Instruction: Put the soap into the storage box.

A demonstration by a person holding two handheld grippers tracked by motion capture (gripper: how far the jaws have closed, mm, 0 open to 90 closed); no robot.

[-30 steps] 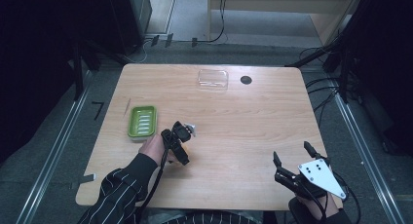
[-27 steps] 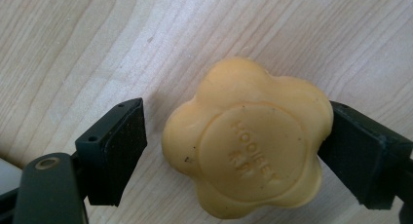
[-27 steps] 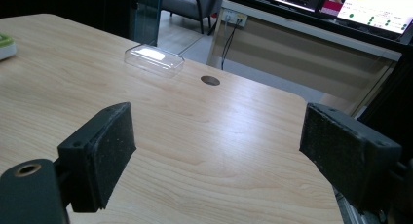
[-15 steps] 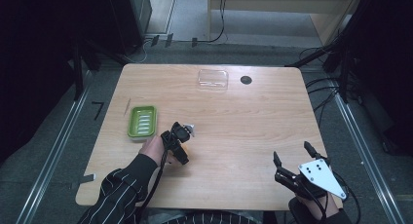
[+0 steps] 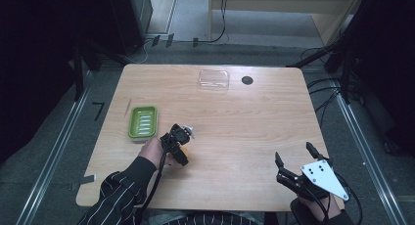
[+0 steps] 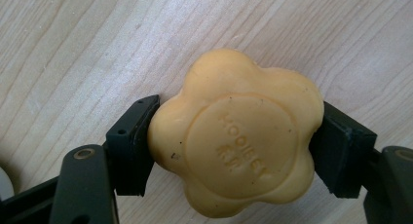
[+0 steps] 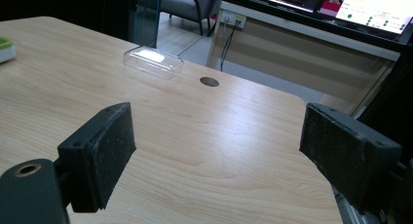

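Now the left claw has just been closing, and its pads press both sides of the yellow flower-shaped soap lying on the counter beside the green dish; the right claw gapes wide, holding nothing.

The worktop was pale wood with a fine grain and a smooth, faintly sheeny finish. The flower-shaped soap looked waxy and matt, its embossed face speckled. The left tool's pads were matt black plastic. The lid was clear glossy plastic, the green dish smooth plastic.
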